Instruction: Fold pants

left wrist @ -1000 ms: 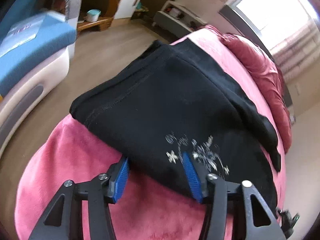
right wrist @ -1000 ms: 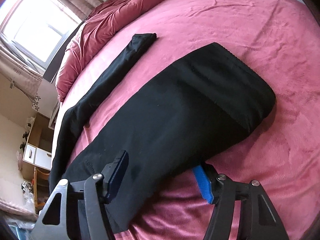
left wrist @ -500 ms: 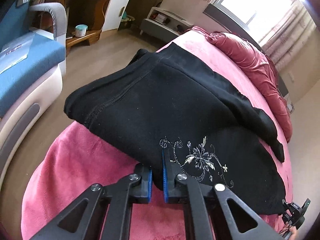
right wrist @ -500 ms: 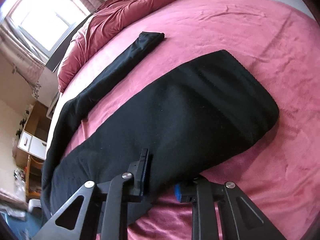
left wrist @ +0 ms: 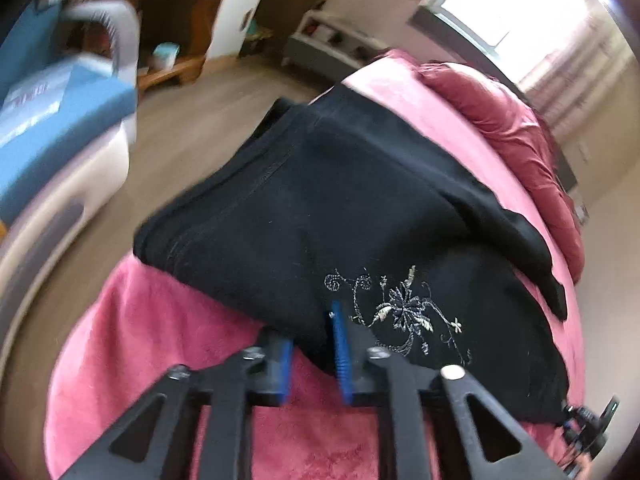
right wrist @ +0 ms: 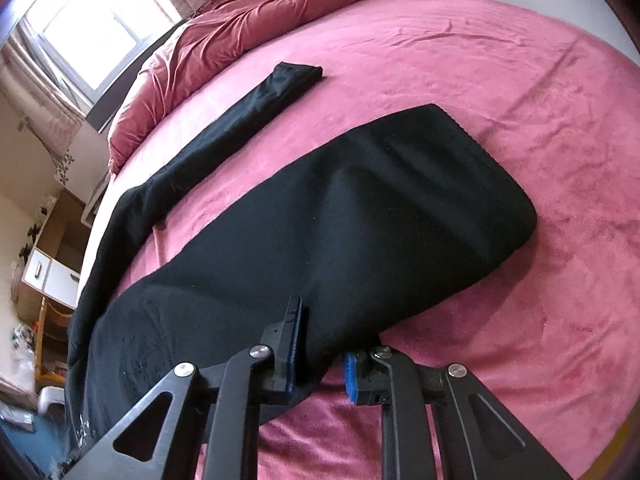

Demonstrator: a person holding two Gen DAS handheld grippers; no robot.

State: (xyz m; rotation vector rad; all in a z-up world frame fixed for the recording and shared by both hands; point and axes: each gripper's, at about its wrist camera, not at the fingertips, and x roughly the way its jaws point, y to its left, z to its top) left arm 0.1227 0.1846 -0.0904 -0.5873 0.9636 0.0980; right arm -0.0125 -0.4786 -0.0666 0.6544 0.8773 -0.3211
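While the big round bed with its soft pink blanket point(right wrist: 500, 92) fills most of the right wrist view, a bunched dark red quilt point(right wrist: 224, 36) lies along its far left edge by the window. Black soft pants point(right wrist: 360, 220) are spread across the bed, with one thin leg reaching far away and one wide leg lying near. A blue and grey chair point(left wrist: 60, 120) stands on the brown floor at the left of the left wrist view. A small pale flower pattern point(left wrist: 400, 312) is stitched on the pants. The left gripper point(left wrist: 312, 354) has the near edge of the pants between its blue pads, and its jaws are opening. The right gripper point(right wrist: 322, 360) pinches a fold of the pants' near edge.
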